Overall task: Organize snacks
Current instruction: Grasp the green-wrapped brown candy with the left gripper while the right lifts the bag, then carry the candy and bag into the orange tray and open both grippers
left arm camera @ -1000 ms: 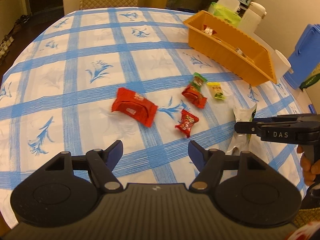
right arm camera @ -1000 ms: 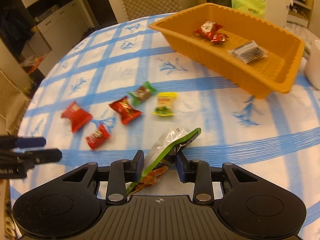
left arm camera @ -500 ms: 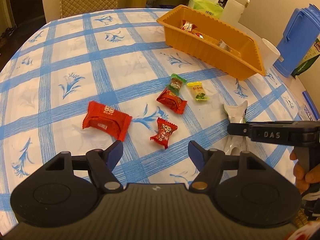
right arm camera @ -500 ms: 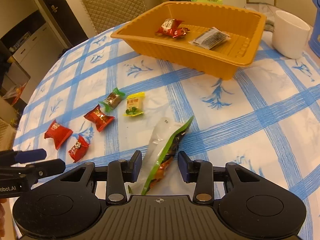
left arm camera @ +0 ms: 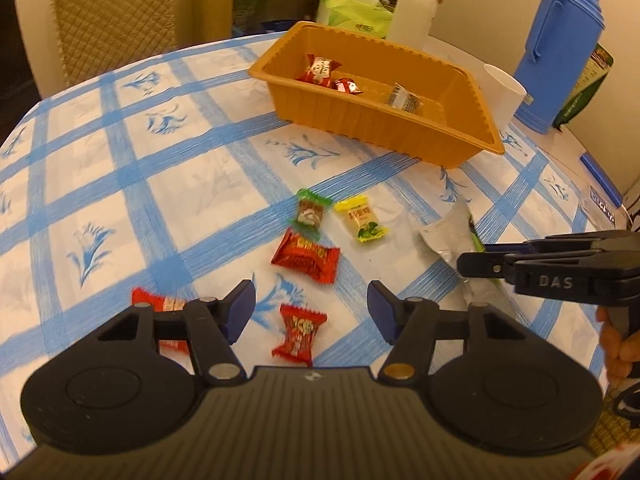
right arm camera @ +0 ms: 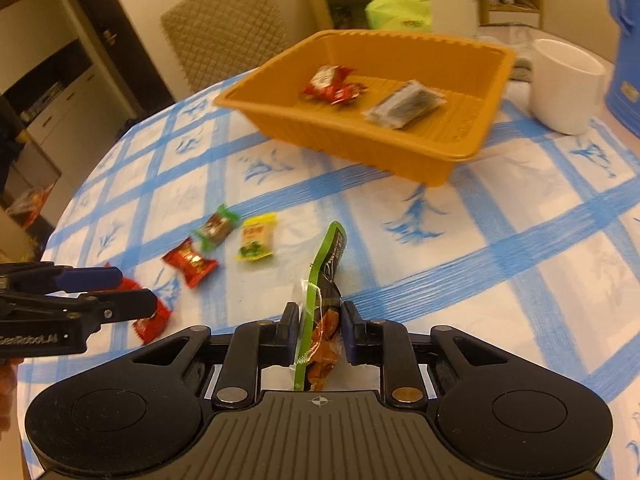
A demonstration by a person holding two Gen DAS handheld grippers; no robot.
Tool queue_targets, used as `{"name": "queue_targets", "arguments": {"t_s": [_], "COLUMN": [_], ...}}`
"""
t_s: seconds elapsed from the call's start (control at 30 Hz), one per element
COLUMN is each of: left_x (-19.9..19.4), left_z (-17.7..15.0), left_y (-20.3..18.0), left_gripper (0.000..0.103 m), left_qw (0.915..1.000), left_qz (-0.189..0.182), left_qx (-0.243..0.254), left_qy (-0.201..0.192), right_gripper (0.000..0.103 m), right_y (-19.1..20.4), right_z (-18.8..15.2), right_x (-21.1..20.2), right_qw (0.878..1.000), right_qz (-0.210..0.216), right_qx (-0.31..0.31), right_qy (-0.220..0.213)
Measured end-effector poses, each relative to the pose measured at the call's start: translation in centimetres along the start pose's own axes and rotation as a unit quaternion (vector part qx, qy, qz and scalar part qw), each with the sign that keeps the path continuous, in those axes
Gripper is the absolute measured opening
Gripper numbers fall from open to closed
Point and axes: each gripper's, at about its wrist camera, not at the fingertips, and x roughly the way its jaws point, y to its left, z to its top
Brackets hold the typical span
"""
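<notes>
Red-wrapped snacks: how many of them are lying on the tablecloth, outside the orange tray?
3. One red snack lies below the green candy. A second sits between the left gripper jaws. A third is partly hidden behind its left finger.

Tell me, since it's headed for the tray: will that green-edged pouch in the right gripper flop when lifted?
Likely yes. The green-edged pouch is thin film, pinched at one end by the right gripper, so its free end may droop. Glossy wrap could slip.
</notes>
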Motion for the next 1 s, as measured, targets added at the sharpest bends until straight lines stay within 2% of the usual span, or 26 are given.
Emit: {"name": "queue_targets", "arguments": {"t_s": [0.1,0.33,0.53,0.77,1.0], "left_x": [1.2,4.3,6.5,8.1,8.0], "left_z": [1.2,3.6,5.1,5.6,5.6], "left_y": [-0.1,-0.4,-0.3,-0.3,-0.1], "left_gripper": [0.051,0.043,0.034,0.026,0.018], "left_qw": [0.9997,0.9969,0.9941,0.9917,0.9918], "left_qz": [-0.003,-0.006,-0.006,-0.009,-0.011], "left_qx": [0.024,0.077,0.105,0.118,0.117], "left_qy": [0.003,0.016,0.029,0.05,0.05], "right_gripper": [0.023,0.023,0.023,0.023,0.023], "right_y": [-1.1,-3.0,-4.2,-4.8,-4.6], "right_z": [0.3,0.9,0.7,0.4,0.5], "right_x": [-0.7,-2.3,-3.2,-3.6,-3.8], "right_qw": [1.0,0.998,0.997,0.996,0.996], "right_qz": [-0.005,-0.015,-0.025,-0.033,-0.03], "right_qx": [0.015,0.045,0.066,0.081,0.077], "right_qy": [-0.011,-0.031,-0.036,-0.033,-0.032]}}
